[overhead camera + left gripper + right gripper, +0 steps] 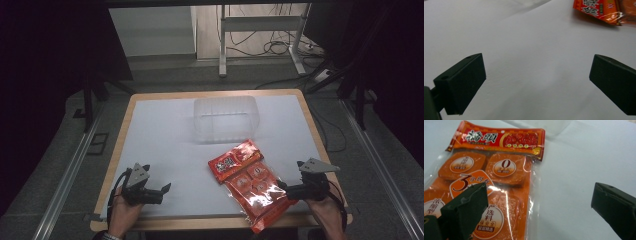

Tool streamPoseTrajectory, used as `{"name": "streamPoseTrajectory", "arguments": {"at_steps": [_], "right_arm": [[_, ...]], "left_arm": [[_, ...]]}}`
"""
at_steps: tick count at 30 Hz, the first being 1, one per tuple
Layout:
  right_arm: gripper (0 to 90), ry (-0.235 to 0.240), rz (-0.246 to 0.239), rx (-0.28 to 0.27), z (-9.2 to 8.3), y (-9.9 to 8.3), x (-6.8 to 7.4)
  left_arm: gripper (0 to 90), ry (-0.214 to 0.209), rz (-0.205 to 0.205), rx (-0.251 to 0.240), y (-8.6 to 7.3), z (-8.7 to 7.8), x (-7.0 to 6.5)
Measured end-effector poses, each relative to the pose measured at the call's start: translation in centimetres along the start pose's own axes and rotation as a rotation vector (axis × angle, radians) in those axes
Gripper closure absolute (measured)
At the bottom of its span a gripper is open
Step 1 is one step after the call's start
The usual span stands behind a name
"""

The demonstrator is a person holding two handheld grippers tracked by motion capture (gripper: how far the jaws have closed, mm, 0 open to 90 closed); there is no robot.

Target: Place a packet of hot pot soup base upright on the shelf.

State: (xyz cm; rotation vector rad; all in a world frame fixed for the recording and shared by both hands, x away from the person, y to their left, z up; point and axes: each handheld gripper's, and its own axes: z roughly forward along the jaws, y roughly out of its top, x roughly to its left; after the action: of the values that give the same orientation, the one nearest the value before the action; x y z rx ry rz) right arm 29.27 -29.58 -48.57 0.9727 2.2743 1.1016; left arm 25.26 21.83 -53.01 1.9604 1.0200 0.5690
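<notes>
My right hand-held gripper (281, 186) sits low at the near right corner of the table (165, 135), its jaws spread wide with nothing clamped between them. In the right gripper view one jaw hangs over the packet (496, 182) and the other stands over bare white table beside the packet's edge; I cannot tell whether the jaw over the packet touches the film. The packet (250, 182) is a clear bag with a red header strip and orange blocks inside, lying flat and slanted on the near right part of the table, its lower end poking past the front edge. My left hand-held gripper (167, 188) rests at the near left, well apart from the packet, jaws also spread wide over bare table; in the left gripper view a corner of the packet (602, 10) shows far ahead. A clear tub (225, 119) stands farther back, near the middle, just beyond the packet's header
</notes>
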Motion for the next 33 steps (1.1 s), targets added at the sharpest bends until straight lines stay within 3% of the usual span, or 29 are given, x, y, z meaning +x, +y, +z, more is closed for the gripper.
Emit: {"name": "streamPoseTrajectory", "arguments": {"at_steps": [10, 14, 19, 25, 33], "right_arm": [[0.0, 0.042, 0.119, 0.003, -0.1, -0.8, -0.8], [0.0, 0.053, 0.118, 0.014, 0.2, -0.9, -0.8], [0.0, 0.068, 0.109, 0.013, 0.3, -0.9, -0.8], [0.0, 0.087, 0.093, 0.016, 0.3, -0.7, -0.8], [0.0, 0.088, 0.118, 0.002, 0.6, -0.5, -0.8]], "left_arm": [[1.0, 0.001, 0.032, 0.04, 0.5, 1.0, -0.6], [1.1, 0.0, 0.017, 0.032, 0.6, 1.0, -0.4], [2.5, -0.032, 0.004, 0.012, 0.7, 1.0, -0.3], [3.2, -0.049, 0.032, 0.021, 0.8, 1.2, -0.6], [3.2, -0.068, 0.049, 0.024, 0.6, 1.2, -0.8]]}}
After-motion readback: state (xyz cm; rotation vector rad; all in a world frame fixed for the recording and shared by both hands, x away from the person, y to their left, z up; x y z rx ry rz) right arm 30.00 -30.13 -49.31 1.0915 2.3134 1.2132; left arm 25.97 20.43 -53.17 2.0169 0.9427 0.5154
